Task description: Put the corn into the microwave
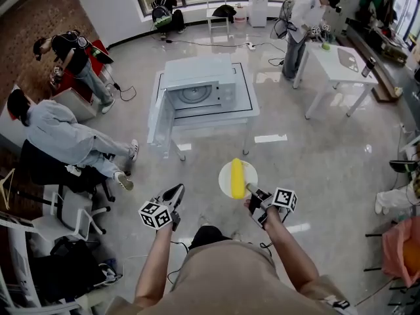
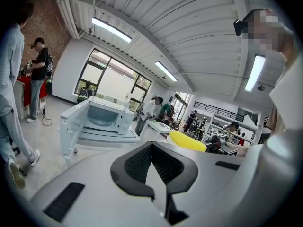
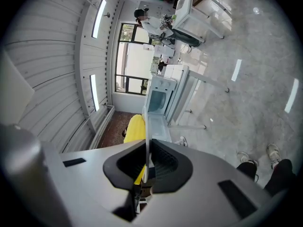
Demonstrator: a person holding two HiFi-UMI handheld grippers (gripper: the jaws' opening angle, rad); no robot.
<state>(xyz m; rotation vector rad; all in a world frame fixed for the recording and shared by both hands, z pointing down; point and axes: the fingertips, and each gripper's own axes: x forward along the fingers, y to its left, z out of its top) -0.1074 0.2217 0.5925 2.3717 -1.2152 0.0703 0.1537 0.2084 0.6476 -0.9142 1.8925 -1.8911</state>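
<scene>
A yellow corn cob (image 1: 236,178) lies on a small white plate (image 1: 224,177) held out over the floor. My right gripper (image 1: 251,189) is shut on the plate's near right rim. In the right gripper view the rim (image 3: 147,148) shows as a thin edge between the pads, with the corn (image 3: 135,128) to its left. The white microwave (image 1: 199,89) stands ahead on a low white table (image 1: 252,110), its door (image 1: 157,113) swung open to the left. My left gripper (image 1: 176,190) is shut with nothing in it, left of the plate. The left gripper view shows the microwave (image 2: 102,117) and the corn (image 2: 187,141).
A person sits on a chair (image 1: 62,136) at the left, with feet stretched toward the microwave table. Another person (image 1: 75,61) stands at the back left. A third (image 1: 302,21) stands by a white table (image 1: 341,67) at the back right. Cables trail over the glossy floor.
</scene>
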